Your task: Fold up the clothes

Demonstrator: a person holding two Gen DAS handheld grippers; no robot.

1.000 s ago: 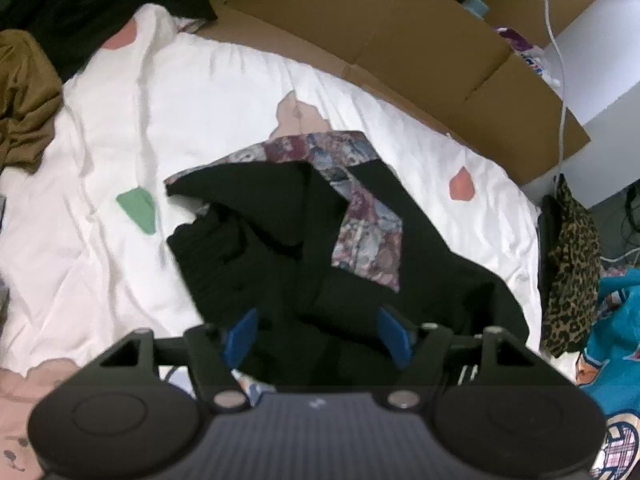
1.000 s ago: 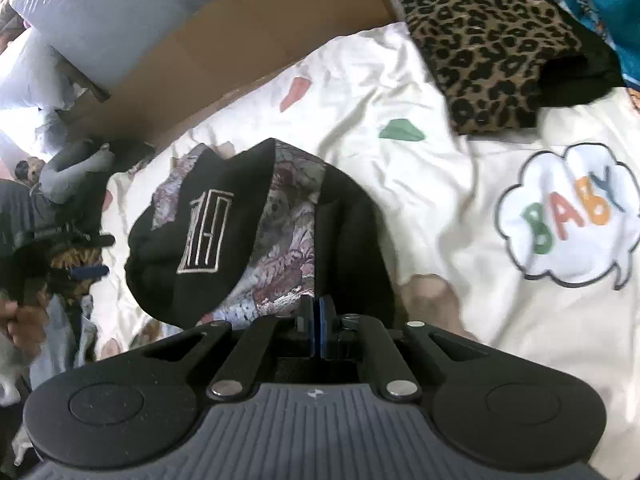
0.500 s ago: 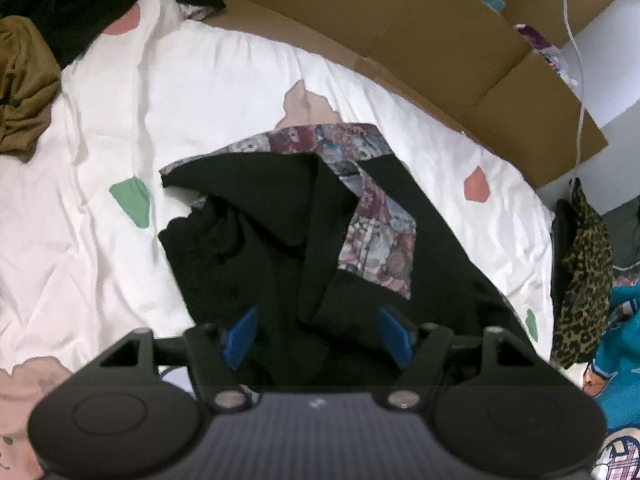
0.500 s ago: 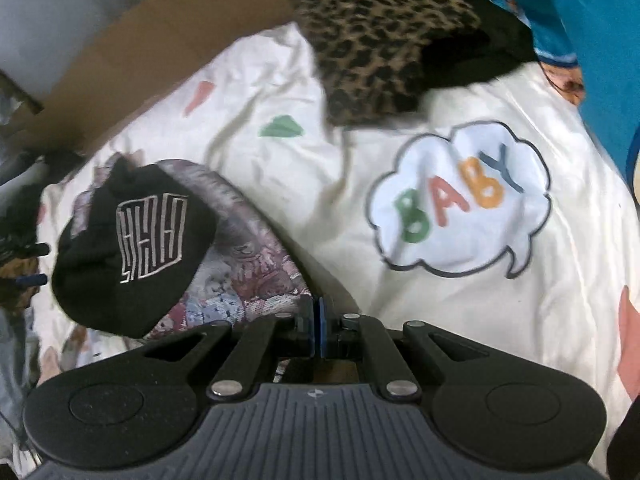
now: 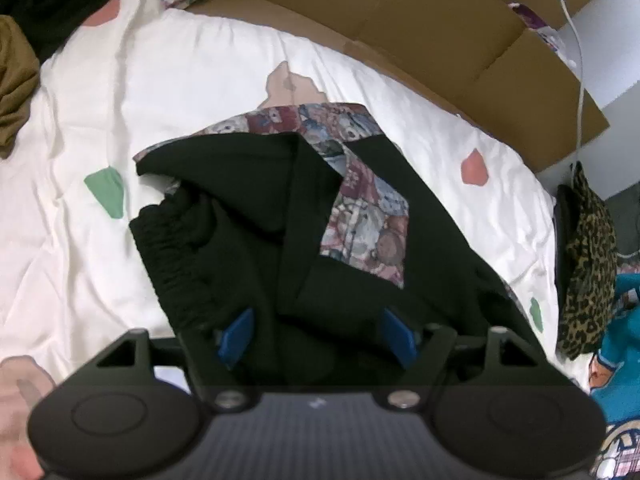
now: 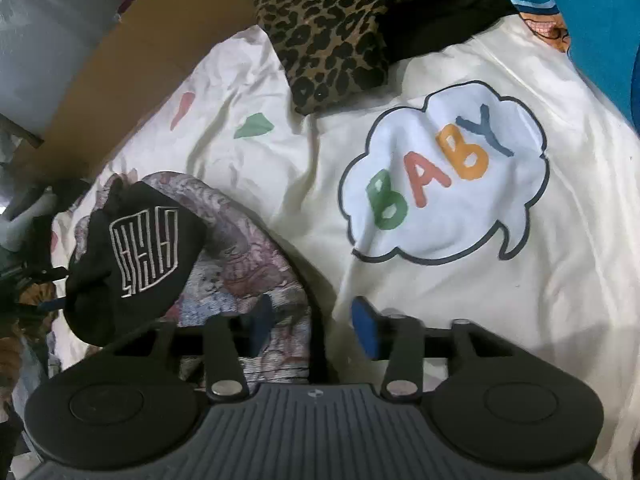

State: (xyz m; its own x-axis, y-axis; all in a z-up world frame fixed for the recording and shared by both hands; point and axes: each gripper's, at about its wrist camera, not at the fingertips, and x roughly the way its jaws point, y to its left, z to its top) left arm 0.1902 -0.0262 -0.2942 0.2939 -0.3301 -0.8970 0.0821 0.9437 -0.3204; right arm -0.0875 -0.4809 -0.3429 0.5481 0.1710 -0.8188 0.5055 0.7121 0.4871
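You had the black garment (image 5: 248,216) lying on the white printed bed sheet (image 5: 192,76), bunched and half folded, its patterned lining (image 5: 364,216) turned out along the far edge and down the middle. In the left wrist view its long axis ran from the gathered waistband (image 5: 172,248) at the near left toward the far right of the sheet.

Your left gripper (image 5: 316,332) hung right over the near end of that cloth. Its fingers (image 5: 236,332) stood wide apart and were opening a little more, with dark fabric showing between them but neither blue pad visibly pressing on it, so I judged it released, not grasping.

Your right gripper (image 6: 312,328) sat at the garment's other edge. Its fingers (image 6: 364,328) were opening. The left one lay over the patterned lining (image 6: 248,276), the right one over bare sheet, and the black hem ran between them, unpinched. The flap with the white embroidered logo (image 6: 144,252) lay to the left of those fingers, near but apart.

The coming move turned on this: the cloth lay under and ahead of your left fingers, while from your right fingers it lay almost wholly to the left. Your left hand was probably nearer to the bulk, and your right only to the rim. The leopard-print garment (image 6: 332,28) lay well apart at the far side.
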